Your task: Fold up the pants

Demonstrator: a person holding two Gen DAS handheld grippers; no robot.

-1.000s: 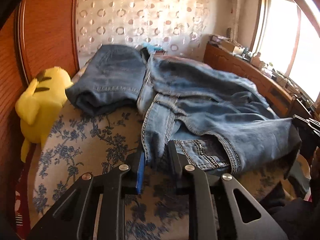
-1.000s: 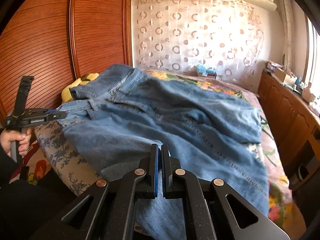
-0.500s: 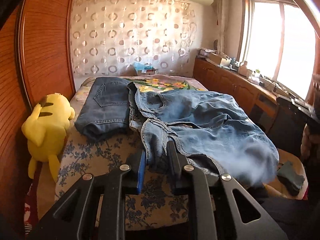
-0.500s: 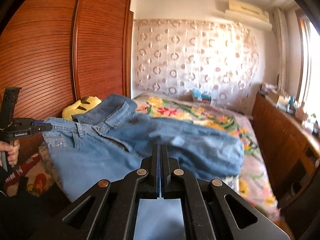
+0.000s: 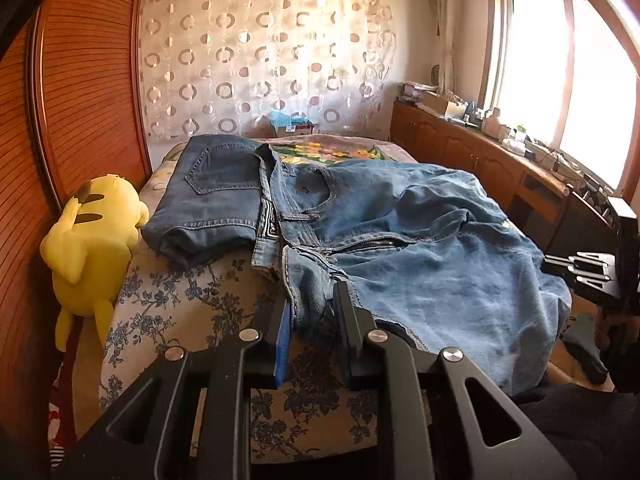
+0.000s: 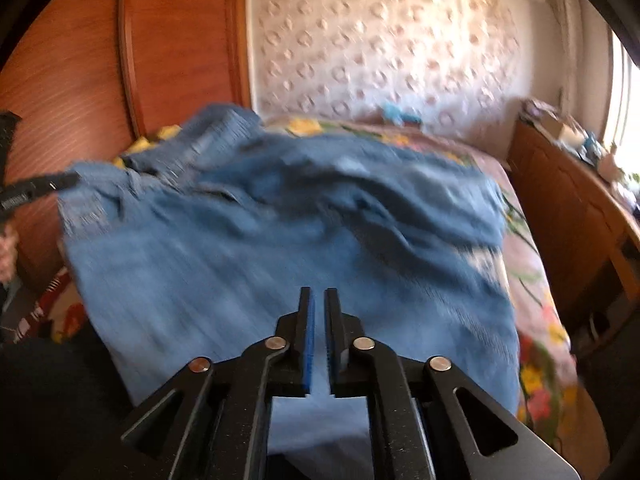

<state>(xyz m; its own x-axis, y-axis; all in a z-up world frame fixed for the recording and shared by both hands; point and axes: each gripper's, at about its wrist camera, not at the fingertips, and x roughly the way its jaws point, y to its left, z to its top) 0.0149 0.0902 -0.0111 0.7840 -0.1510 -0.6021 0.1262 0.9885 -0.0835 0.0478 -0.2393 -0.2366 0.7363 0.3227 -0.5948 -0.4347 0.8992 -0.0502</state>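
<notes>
1. Light blue jeans [image 5: 420,248]: rumpled denim spread over the bed [image 5: 188,304], waistband pinched in the left tool [image 5: 310,308].
2. Right tool [image 6: 319,300]: angled downward, jaws opening, denim beneath, none visibly between.
3. Folded dark jeans [image 5: 212,196]: ahead-left, beside yellow plush [image 5: 92,240].

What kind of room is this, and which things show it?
Most likely a home bedroom: a bed with a floral cover, a wooden wardrobe beside it, and a yellow plush toy at the bed's edge. Two pairs of jeans lie on the bed.
</notes>
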